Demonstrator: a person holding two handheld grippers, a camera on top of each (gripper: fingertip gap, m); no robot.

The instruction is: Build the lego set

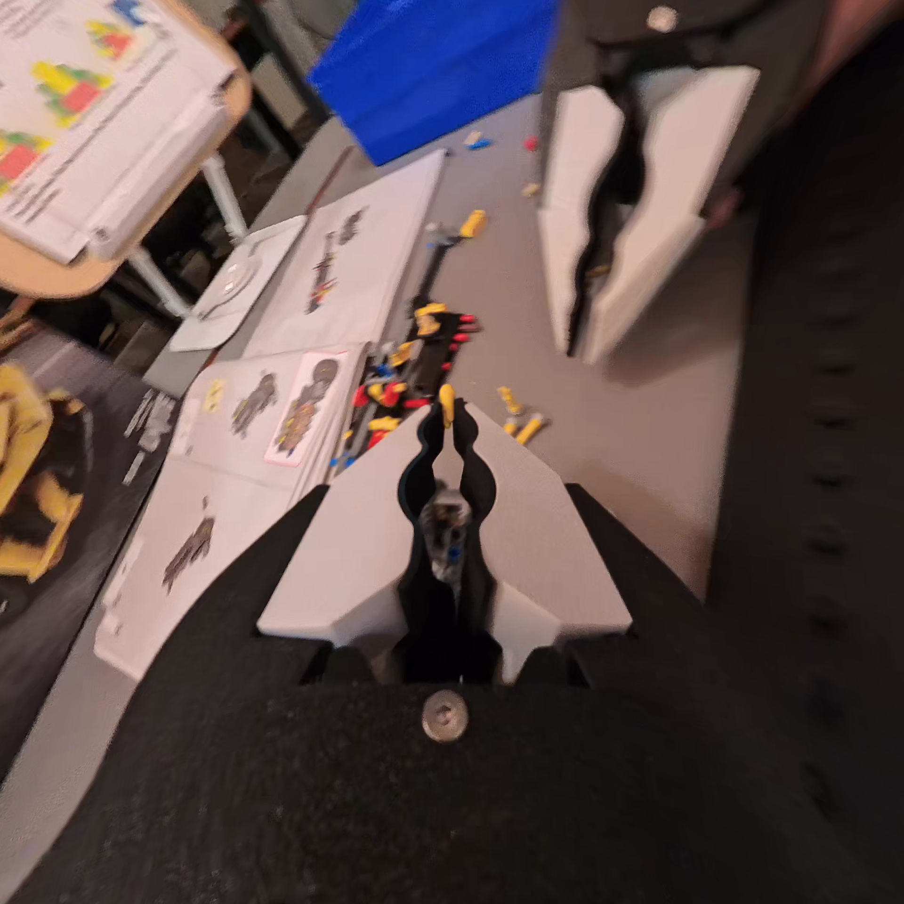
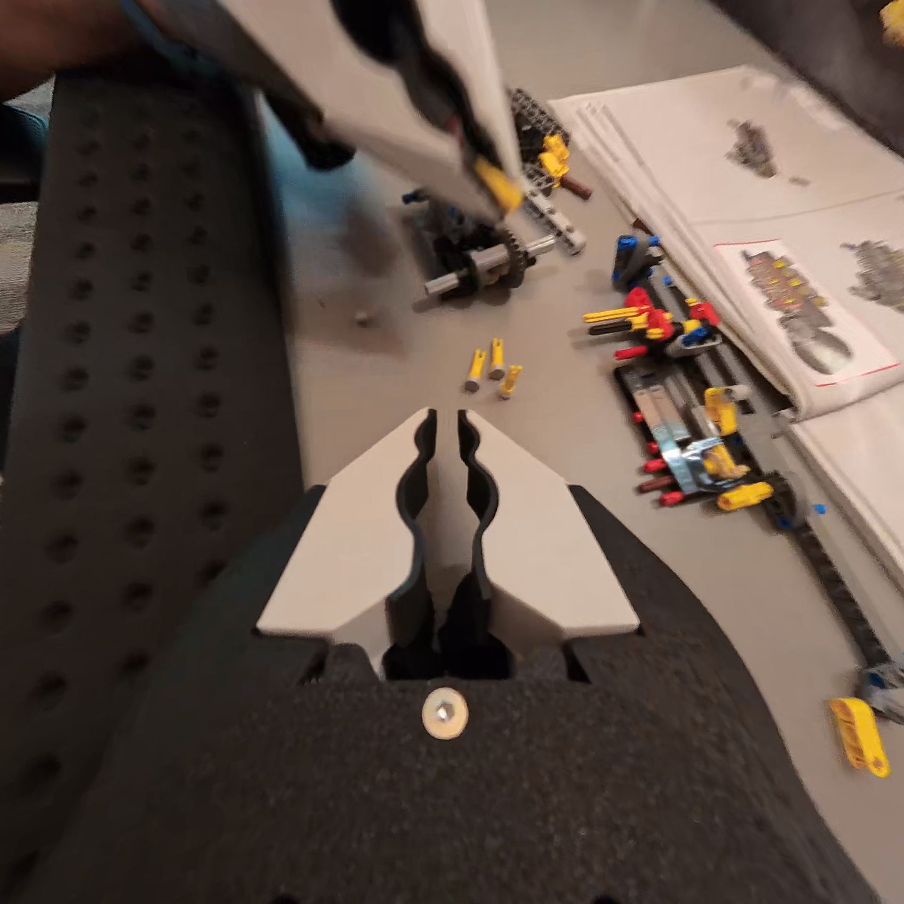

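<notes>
My left gripper (image 1: 446,416) is shut on a small yellow lego piece (image 1: 446,398) and holds it above the table. It also shows in the right wrist view (image 2: 499,200), over a grey and black gear assembly (image 2: 484,264), with the yellow piece (image 2: 496,186) in its tips. My right gripper (image 2: 446,416) is empty, its jaws a narrow gap apart, just short of three loose yellow pins (image 2: 491,369). It shows in the left wrist view (image 1: 579,350) too. A long black assembly with red, yellow and blue parts (image 2: 694,430) lies to the right.
Open instruction pages (image 2: 734,195) lie along the assembly's far side. A black perforated board (image 2: 137,391) stands at the left. A yellow beam (image 2: 858,743) lies near the front right. A blue bag (image 1: 430,73) and a printed sheet on a round table (image 1: 98,122) are beyond. The left gripper's tips are roughly 7 centimeters from the right gripper's.
</notes>
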